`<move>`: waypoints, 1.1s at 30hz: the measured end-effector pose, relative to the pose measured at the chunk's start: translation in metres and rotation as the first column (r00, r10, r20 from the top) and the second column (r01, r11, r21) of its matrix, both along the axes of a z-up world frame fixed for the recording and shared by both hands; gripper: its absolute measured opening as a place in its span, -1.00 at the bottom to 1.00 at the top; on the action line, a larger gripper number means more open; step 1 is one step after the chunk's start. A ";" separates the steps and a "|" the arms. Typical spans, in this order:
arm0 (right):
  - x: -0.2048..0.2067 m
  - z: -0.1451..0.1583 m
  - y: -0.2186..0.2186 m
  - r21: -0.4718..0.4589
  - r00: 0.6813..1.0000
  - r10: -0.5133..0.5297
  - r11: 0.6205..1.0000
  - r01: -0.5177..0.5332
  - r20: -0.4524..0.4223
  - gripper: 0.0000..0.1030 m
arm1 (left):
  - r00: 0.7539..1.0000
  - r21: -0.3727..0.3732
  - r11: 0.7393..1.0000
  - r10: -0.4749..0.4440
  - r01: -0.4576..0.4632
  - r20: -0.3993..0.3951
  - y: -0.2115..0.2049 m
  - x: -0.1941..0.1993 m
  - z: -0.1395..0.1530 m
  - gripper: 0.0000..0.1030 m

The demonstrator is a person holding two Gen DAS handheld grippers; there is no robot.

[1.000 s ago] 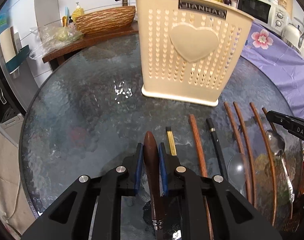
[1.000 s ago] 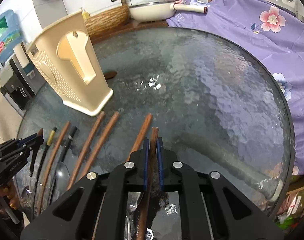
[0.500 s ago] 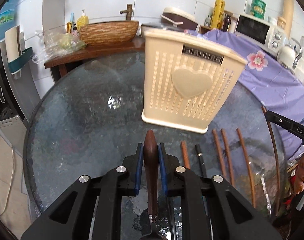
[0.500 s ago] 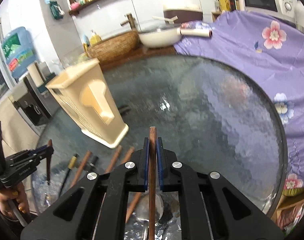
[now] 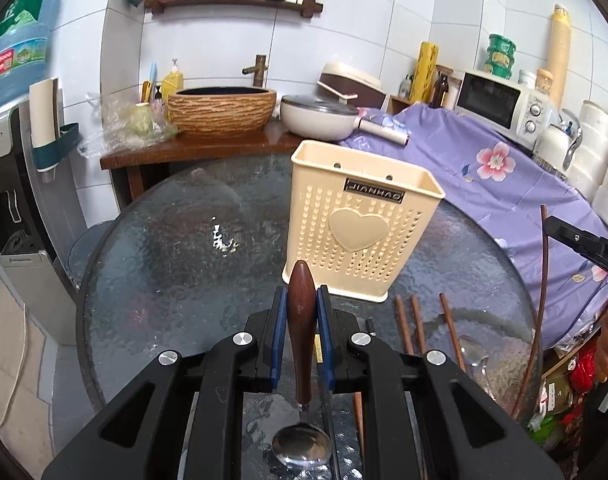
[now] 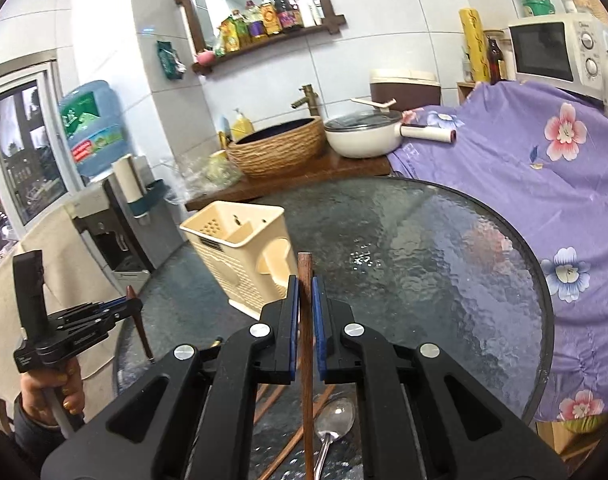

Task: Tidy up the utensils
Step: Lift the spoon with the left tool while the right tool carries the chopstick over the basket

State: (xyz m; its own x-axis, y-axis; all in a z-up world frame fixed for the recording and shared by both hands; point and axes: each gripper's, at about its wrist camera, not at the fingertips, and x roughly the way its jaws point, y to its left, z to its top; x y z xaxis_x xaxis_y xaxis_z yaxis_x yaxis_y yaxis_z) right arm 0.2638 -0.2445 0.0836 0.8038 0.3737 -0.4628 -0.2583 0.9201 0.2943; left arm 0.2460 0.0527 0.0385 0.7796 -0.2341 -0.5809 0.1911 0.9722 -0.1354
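My left gripper (image 5: 301, 300) is shut on the dark wooden handle of a spoon (image 5: 301, 312), whose metal bowl hangs below the jaws, well above the glass table (image 5: 163, 264). My right gripper (image 6: 305, 288) is shut on a thin wooden chopstick (image 6: 306, 360), held up off the table. The cream perforated utensil holder (image 5: 360, 232) with a heart on its side stands upright on the table, ahead of the left gripper and ahead-left of the right one (image 6: 243, 256). Several wooden chopsticks (image 5: 414, 324) and a metal spoon (image 6: 336, 426) lie on the glass below.
A purple flowered cloth (image 5: 504, 184) covers the surface right of the table. Behind stand a woven basin (image 5: 221, 110), a white pan (image 5: 320, 118) and a microwave (image 5: 500, 104). A water dispenser (image 5: 19, 208) is at the left. A person's hand (image 6: 51, 392) holds the left gripper.
Both grippers have risen from the table with their utensils. The spoon and the chopstick are lifted clear of the glass, and the holder's open top has come into the right wrist view.
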 end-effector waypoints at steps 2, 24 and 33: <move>-0.004 0.003 -0.001 0.022 1.000 0.023 1.000 -0.023 -0.006 -0.85 | 1.000 -0.004 1.000 -0.003 0.003 0.013 0.000 -0.005 0.004 -0.72; -0.033 0.043 0.001 0.035 0.993 0.104 0.994 -0.106 0.055 -0.86 | 0.994 -0.011 0.998 -0.057 0.058 0.090 -0.005 -0.023 0.034 -0.72; -0.028 0.071 0.012 -0.017 0.985 0.121 0.993 -0.119 0.123 -0.86 | 0.988 -0.024 0.996 -0.086 0.089 0.129 -0.013 -0.012 0.061 -0.72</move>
